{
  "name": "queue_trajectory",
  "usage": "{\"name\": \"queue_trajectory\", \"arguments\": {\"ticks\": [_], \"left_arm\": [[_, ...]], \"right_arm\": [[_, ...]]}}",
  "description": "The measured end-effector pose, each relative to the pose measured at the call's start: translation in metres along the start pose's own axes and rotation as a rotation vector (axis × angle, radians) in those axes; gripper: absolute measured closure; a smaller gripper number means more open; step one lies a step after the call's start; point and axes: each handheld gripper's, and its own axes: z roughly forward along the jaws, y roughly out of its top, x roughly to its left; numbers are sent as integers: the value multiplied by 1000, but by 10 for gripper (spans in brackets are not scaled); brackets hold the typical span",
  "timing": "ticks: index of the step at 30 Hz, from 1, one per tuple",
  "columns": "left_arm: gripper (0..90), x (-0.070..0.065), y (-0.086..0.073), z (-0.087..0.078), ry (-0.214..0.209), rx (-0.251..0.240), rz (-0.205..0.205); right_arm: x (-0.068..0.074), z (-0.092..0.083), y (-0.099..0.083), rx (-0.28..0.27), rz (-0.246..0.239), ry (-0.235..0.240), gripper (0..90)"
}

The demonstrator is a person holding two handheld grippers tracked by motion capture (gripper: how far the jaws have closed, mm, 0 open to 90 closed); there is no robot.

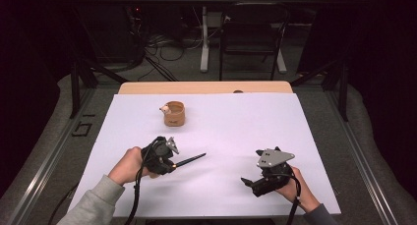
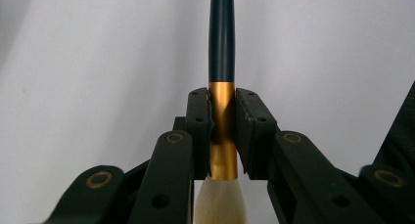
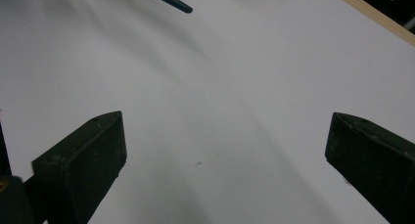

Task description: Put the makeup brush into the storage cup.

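**Open sheet ahead, one cup at the back**

Between your two grippers the white sheet (image 1: 231,131) lies bare, so you can pass either way there. The brush (image 1: 189,160) in your left gripper (image 1: 169,162) juts toward the right gripper (image 1: 251,184), its tip well apart from it. The tan cup (image 1: 174,113) stands far-left of centre, blocking that corner only.
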Motion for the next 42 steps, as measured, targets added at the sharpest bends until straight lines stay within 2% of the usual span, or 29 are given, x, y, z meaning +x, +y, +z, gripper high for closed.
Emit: {"name": "queue_trajectory", "arguments": {"ticks": [3,4,8,13,14,15,20,23,28,34,37,39,40,42], "left_arm": [[774,-1,3,0,1,-1,9],[774,-3,5,0,-2,-5,20],[774,-5,9,1,-5,1,34],[774,-9,15,2,-3,11,59],[774,-9,16,3,-3,13,65],[774,-10,17,3,-8,17,69],[774,-13,22,6,-8,22,84],[774,-15,25,8,-9,48,108],[774,-21,32,8,-11,59,141],[774,-27,42,8,-17,57,174],[774,-31,47,8,-19,55,192],[774,-32,49,8,-26,56,204],[774,-35,51,7,-14,47,211],[774,-37,53,6,-14,41,224]], "right_arm": [[0,3,4,-1,-11,18,0],[1,6,9,20,-31,44,0],[2,12,15,19,-50,68,0],[4,23,27,64,-101,124,0],[5,24,29,73,-110,114,0],[5,27,32,58,-107,133,0],[6,33,44,64,-135,152,0],[8,36,50,81,-161,157,3],[10,41,56,100,-189,173,27],[14,49,63,124,-235,197,152],[16,53,65,124,-248,201,263],[17,54,65,126,-247,203,285],[18,56,66,131,-262,215,345],[19,58,67,132,-269,220,400]]}}
